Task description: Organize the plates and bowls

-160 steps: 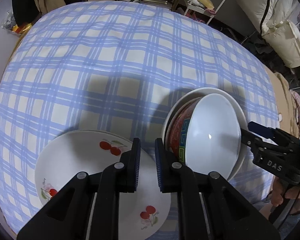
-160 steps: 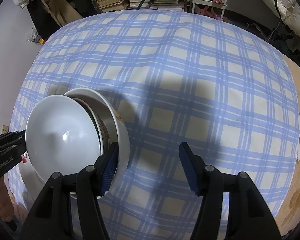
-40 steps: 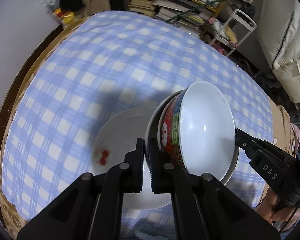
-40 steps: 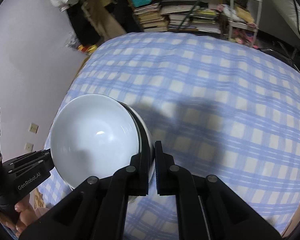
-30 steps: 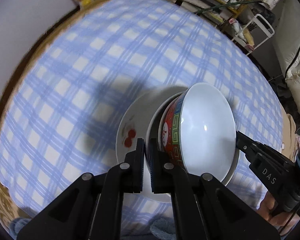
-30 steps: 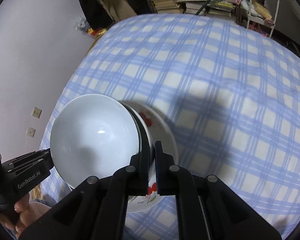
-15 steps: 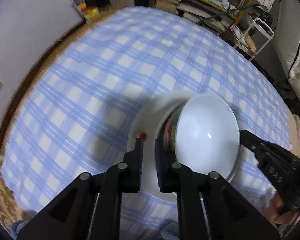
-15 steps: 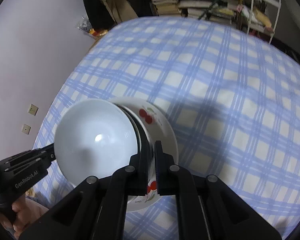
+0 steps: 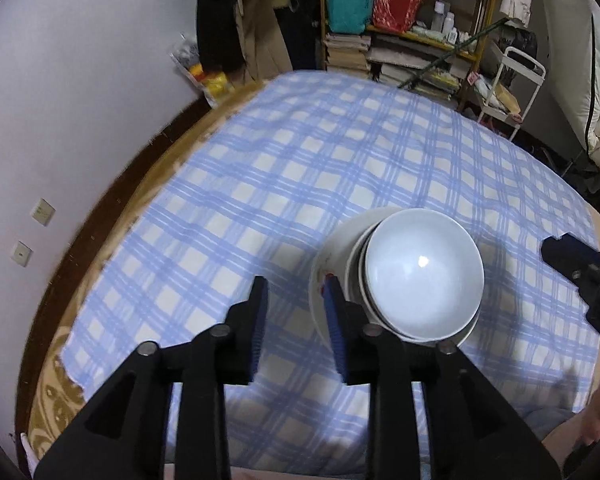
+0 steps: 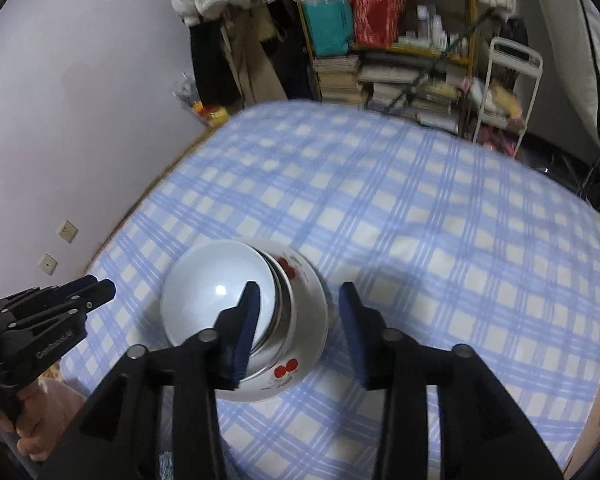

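Note:
A white bowl (image 9: 422, 272) tops a stack of bowls nested on the cherry-patterned plate (image 10: 290, 370), which rests on the blue plaid tablecloth (image 9: 300, 184). My left gripper (image 9: 296, 320) hovers above the stack's left rim; its jaws are opening with nothing pressed between them. My right gripper (image 10: 300, 332) hangs over the stack's right side, jaws also opening, pads clear of the white bowl (image 10: 212, 292) and the plate below. Each view shows the other gripper at its edge: the right gripper (image 9: 580, 276) and the left gripper (image 10: 60, 308).
The table (image 10: 440, 240) stands near a pale wall (image 9: 80, 100) on its left. Beyond its far edge are a bookshelf with bags and books (image 9: 400, 20), hanging clothes (image 10: 228, 52) and a white cart (image 9: 512, 80). A person's hand (image 10: 24, 432) grips the left tool.
Both grippers, shut on the bowl stack's rims, have let go, spread their jaws and pulled up and back. The stack now sits on the cherry plate.

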